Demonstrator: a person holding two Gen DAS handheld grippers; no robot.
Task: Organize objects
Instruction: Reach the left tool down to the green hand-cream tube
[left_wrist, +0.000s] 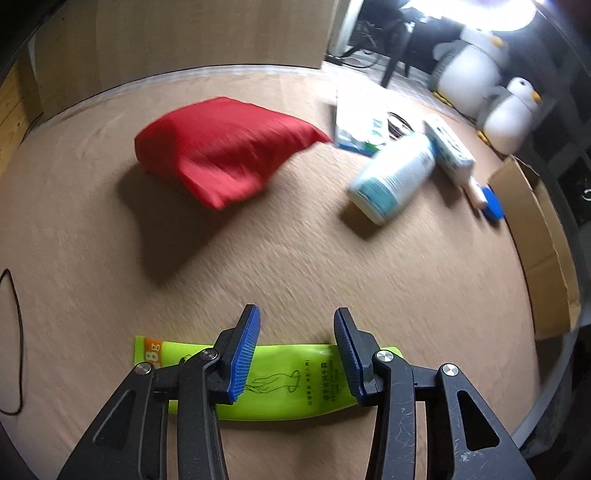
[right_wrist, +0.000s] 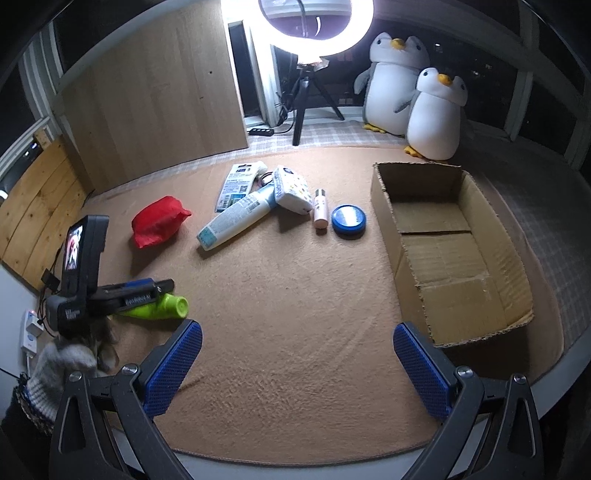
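Observation:
A lime-green tube (left_wrist: 288, 380) lies crosswise on the tan mat, between the open jaws of my left gripper (left_wrist: 297, 332), which straddles its middle without closing. In the right wrist view the left gripper (right_wrist: 147, 291) sits over the tube (right_wrist: 168, 308) at the left. My right gripper (right_wrist: 297, 354) is open and empty above bare mat. Farther off lie a red pouch (right_wrist: 159, 221), a white bottle (right_wrist: 238, 219), a white patterned pack (right_wrist: 291, 190), a small pink-capped bottle (right_wrist: 320, 208), a blue round tin (right_wrist: 348, 220) and a flat packet (right_wrist: 236, 184).
An open empty cardboard box (right_wrist: 443, 243) stands at the right on the mat. Two plush penguins (right_wrist: 413, 99) and a ring light on a tripod (right_wrist: 314, 29) stand behind. A wooden panel (right_wrist: 155, 92) is at the back left. A black cable (left_wrist: 14, 332) lies at the left.

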